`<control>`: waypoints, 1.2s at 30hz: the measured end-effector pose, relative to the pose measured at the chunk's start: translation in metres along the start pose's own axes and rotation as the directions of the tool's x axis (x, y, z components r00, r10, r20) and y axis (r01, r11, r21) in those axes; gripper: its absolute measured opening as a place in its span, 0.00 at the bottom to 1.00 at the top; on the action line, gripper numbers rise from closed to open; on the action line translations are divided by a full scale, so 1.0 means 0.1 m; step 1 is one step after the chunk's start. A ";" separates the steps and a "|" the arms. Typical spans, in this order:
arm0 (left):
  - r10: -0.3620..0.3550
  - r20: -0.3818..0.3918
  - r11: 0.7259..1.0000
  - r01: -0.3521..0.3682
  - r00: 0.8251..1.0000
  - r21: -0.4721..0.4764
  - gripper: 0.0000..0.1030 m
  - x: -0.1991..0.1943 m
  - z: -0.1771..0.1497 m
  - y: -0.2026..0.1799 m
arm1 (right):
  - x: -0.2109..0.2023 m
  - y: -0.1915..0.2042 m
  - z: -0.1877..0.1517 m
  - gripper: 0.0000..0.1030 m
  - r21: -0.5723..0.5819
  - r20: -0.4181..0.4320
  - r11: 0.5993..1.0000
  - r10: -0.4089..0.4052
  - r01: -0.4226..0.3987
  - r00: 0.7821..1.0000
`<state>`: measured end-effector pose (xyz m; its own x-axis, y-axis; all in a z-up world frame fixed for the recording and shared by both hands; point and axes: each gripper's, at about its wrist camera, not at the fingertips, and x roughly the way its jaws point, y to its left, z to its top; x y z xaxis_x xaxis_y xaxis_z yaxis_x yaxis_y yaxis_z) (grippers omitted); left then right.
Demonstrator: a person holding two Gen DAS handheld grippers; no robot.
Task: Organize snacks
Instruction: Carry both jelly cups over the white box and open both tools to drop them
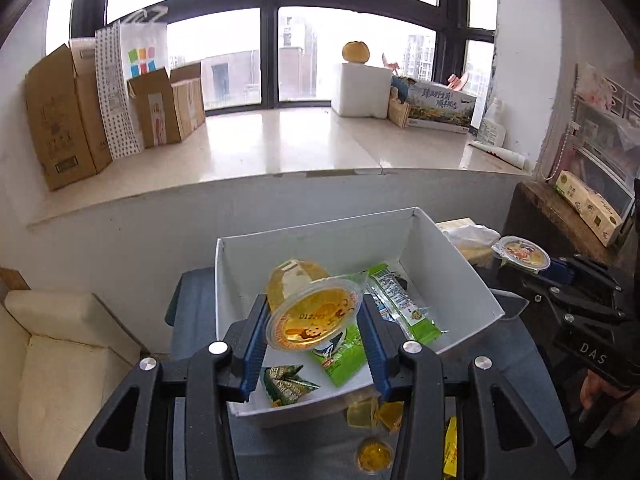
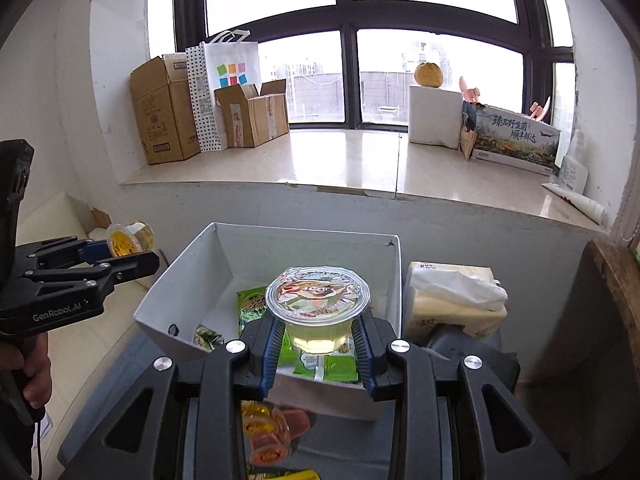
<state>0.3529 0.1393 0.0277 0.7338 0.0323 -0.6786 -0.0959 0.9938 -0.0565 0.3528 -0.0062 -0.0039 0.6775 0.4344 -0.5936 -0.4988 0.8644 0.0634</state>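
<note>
Squarely between both fingers (image 2: pixel 362 350), jelly cup (image 2: pixel 318 308).

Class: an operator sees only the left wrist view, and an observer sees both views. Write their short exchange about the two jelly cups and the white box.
Operator: My cup looks as if it's over the box. Is it?
Observer: Apparently not. The right wrist view shows the left gripper holding its clear plastic jelly cup with a yellow lid to the left of the white cardboard box, outside its wall.
Operator: How does the other cup sit?
Observer: The right gripper is shut on a clear plastic cup of pale jelly. The cup is upright, lid up, above the box's near end.
</note>
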 end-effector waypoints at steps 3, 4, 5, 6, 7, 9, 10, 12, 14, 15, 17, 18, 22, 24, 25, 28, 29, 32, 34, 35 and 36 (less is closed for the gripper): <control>0.007 -0.037 1.000 -0.007 0.999 0.003 0.47 0.24 0.04 0.06 | 0.23 -0.04 0.06 0.34 -0.015 -0.034 1.000 -0.019 0.019 0.999; 0.007 -0.048 1.000 -0.007 0.999 0.005 0.47 0.32 0.03 0.07 | 0.29 -0.05 0.06 0.34 -0.015 -0.041 1.000 -0.021 0.020 0.999; 0.008 -0.062 1.000 -0.008 0.998 0.007 0.47 0.41 0.01 0.08 | 0.36 -0.06 0.05 0.34 -0.012 -0.051 1.000 -0.028 0.027 0.998; 0.012 -0.077 1.000 -0.012 0.997 0.004 0.47 0.49 0.00 0.11 | 0.40 -0.07 0.05 0.34 -0.011 -0.057 0.999 -0.031 0.030 0.998; 0.010 -0.093 1.000 -0.010 0.996 -0.001 0.47 0.57 -0.03 0.13 | 0.47 -0.07 0.04 0.34 -0.010 -0.067 0.999 -0.033 0.032 0.997; 0.000 -0.122 1.000 -0.003 0.993 -0.024 0.50 0.70 -0.07 0.18 | 0.57 -0.08 0.02 0.36 -0.015 -0.089 0.999 -0.046 0.045 0.995; 0.005 -0.128 1.000 -0.009 0.992 -0.026 0.53 0.75 -0.08 0.19 | 0.63 -0.09 0.01 0.38 -0.015 -0.098 0.998 -0.069 0.068 0.993; 0.015 -0.135 1.000 -0.017 0.991 -0.012 0.73 0.82 -0.09 0.19 | 0.68 -0.12 0.01 0.76 -0.002 -0.103 0.997 -0.072 0.072 0.992; 0.016 -0.128 1.000 -0.018 0.992 -0.009 1.00 0.83 -0.10 0.19 | 0.65 -0.15 0.00 0.92 0.013 -0.071 0.997 -0.073 0.074 0.995; 0.021 -0.119 1.000 -0.022 0.993 -0.008 1.00 0.81 -0.10 0.19 | 0.65 -0.15 0.00 0.92 0.008 -0.069 0.997 -0.081 0.082 0.994; 0.038 -0.125 0.999 -0.039 0.991 -0.004 1.00 0.81 -0.10 0.19 | 0.66 -0.15 0.00 0.92 -0.006 -0.087 0.996 -0.093 0.093 0.992; 0.040 -0.122 0.999 -0.041 0.992 -0.002 1.00 0.80 -0.09 0.19 | 0.67 -0.14 0.01 0.92 -0.011 -0.090 0.995 -0.097 0.096 0.991; 0.045 -0.111 0.999 -0.044 0.993 0.005 1.00 0.76 -0.10 0.17 | 0.67 -0.17 -0.03 0.93 0.008 -0.095 0.995 -0.094 0.096 0.991; 0.049 -0.111 0.999 -0.049 0.993 0.007 1.00 0.75 -0.11 0.15 | 0.67 -0.20 -0.05 0.93 0.024 -0.101 0.995 -0.096 0.099 0.990; 0.050 -0.107 0.999 -0.049 0.993 0.008 1.00 0.73 -0.12 0.15 | 0.67 -0.20 -0.05 0.93 0.026 -0.102 0.995 -0.093 0.096 0.990; 0.055 -0.105 0.998 -0.054 0.993 0.012 1.00 0.68 -0.15 0.14 | 0.62 -0.20 -0.08 0.93 0.031 -0.098 0.995 -0.092 0.095 0.991; 0.055 -0.104 0.998 -0.054 0.993 0.012 1.00 0.65 -0.16 0.13 | 0.60 -0.20 -0.08 0.93 0.032 -0.095 0.995 -0.088 0.091 0.992; 0.052 -0.091 0.999 -0.052 0.994 0.011 1.00 0.55 -0.20 0.12 | 0.48 -0.20 -0.10 0.93 0.041 -0.075 0.995 -0.083 0.087 0.994; 0.053 -0.084 0.999 -0.052 0.995 0.014 1.00 0.46 -0.24 0.09 | 0.39 -0.19 -0.14 0.93 0.048 -0.066 0.996 -0.072 0.075 0.995; 0.053 -0.083 0.999 -0.052 0.995 0.018 1.00 0.42 -0.27 0.07 | 0.34 -0.17 -0.16 0.93 0.050 -0.059 0.996 -0.069 0.072 0.996; 0.046 -0.077 0.999 -0.044 0.996 0.019 1.00 0.36 -0.31 0.04 | 0.26 -0.16 -0.19 0.93 0.048 -0.050 0.997 -0.062 0.064 0.997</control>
<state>0.3578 0.1413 -0.0195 0.6744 0.0692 -0.7351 -0.1154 0.9932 -0.0124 0.3681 -0.0131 -0.0358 0.6793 0.3669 -0.6355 -0.4275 0.9018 0.0637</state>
